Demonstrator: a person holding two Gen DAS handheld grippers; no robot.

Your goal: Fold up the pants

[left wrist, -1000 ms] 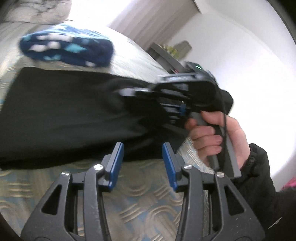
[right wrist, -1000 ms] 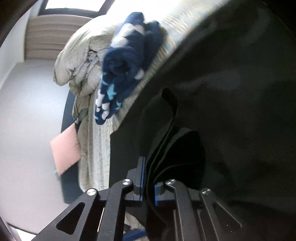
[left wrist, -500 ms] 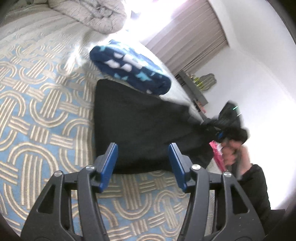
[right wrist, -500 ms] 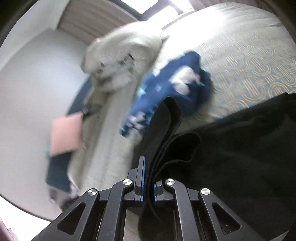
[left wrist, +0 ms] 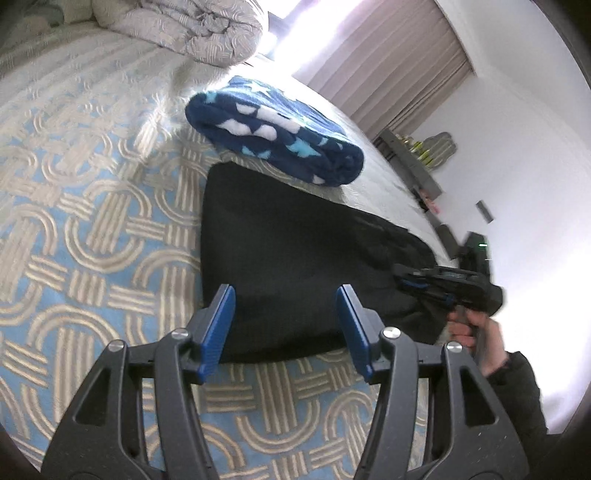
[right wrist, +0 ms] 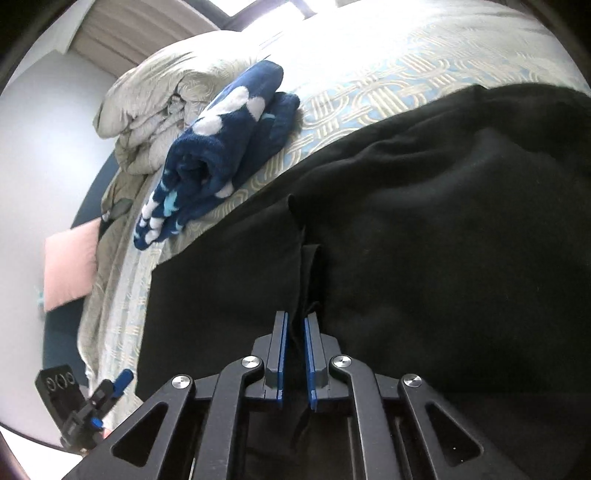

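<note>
Since a second earlier the left gripper (left wrist: 284,328) had spread wider, empty, above the near edge of the black pants (left wrist: 295,258) lying on the patterned bedspread (left wrist: 92,221). Right gripper (right wrist: 293,354) jaws were opening, a fabric fold between them, no longer tightly pinched. Star-print blanket (left wrist: 273,129) lay beside the pants' far edge. No legible writing. Bare bedspread to the left.

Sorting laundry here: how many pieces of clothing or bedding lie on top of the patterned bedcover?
3: black pants nearest, spread flat; a folded blue starry blanket just beyond them; a bunched pale duvet at the far end. More may lie out of view.
</note>
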